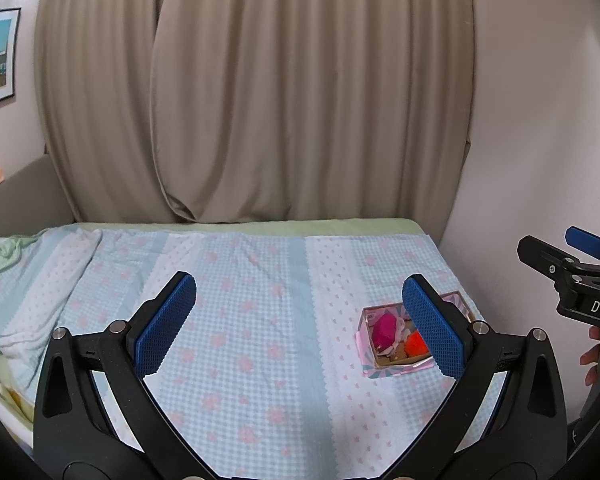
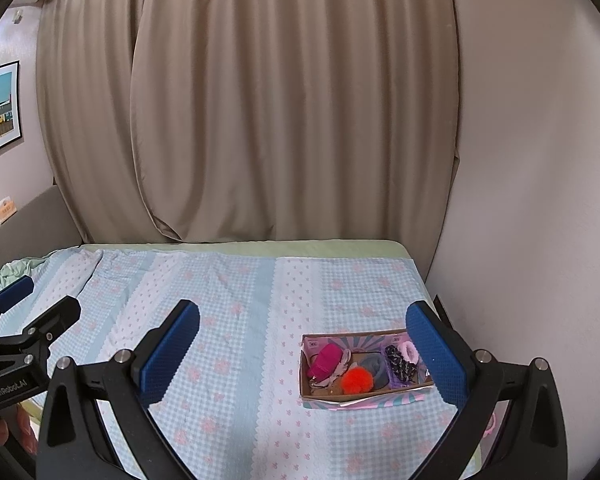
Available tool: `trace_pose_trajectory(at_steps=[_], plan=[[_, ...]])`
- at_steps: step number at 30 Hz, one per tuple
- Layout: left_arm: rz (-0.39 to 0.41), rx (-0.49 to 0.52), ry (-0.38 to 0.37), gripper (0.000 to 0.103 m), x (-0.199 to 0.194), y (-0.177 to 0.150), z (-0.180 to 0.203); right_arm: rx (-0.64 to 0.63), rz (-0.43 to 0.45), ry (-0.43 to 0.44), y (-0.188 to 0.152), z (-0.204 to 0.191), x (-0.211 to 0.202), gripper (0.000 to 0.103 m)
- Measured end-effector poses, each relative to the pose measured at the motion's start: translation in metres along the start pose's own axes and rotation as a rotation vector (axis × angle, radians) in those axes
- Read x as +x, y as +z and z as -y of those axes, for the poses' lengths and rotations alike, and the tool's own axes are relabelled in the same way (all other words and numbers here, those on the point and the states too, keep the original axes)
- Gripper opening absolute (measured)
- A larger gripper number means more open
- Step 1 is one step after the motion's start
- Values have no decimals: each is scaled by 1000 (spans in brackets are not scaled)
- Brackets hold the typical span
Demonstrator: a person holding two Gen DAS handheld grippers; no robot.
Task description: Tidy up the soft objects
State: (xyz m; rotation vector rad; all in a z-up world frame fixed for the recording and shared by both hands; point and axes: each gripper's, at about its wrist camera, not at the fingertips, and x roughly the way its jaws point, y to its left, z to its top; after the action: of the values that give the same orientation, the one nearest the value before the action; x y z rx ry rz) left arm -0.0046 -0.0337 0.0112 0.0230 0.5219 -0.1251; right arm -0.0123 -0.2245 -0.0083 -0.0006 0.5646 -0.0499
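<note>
Two handheld grippers hover above a bed spread with a blue gingham sheet [image 2: 228, 344] printed with pink flowers. The left gripper [image 1: 300, 320] and the right gripper [image 2: 302, 346] each have their blue-padded jaws spread wide with nothing between them. One shallow cardboard box [image 2: 305, 380] sits on the sheet near the wall on the right. Inside lie one magenta plush item [image 2: 325, 360], one orange pompom [image 2: 357, 379], one grey soft piece [image 2: 374, 365], one dark patterned scrunchie [image 2: 400, 364] and one pale pink scrunchie [image 2: 410, 350]. Beige curtains [image 2: 284, 112] hang behind the bed.

soft toys [image 2: 356, 379] fill open box [image 2: 364, 398]
</note>
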Motion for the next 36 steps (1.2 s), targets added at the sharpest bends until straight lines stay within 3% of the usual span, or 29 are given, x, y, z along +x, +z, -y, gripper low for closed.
trace_pose_trajectory(at_steps=[25,36], plan=[[-20,-9,-2,103,17,2,-12,-1,2,-12,5,-1,4,103],[7,-3,3,103,37,4,-24,2,-32,-32,8,-18,31,103]])
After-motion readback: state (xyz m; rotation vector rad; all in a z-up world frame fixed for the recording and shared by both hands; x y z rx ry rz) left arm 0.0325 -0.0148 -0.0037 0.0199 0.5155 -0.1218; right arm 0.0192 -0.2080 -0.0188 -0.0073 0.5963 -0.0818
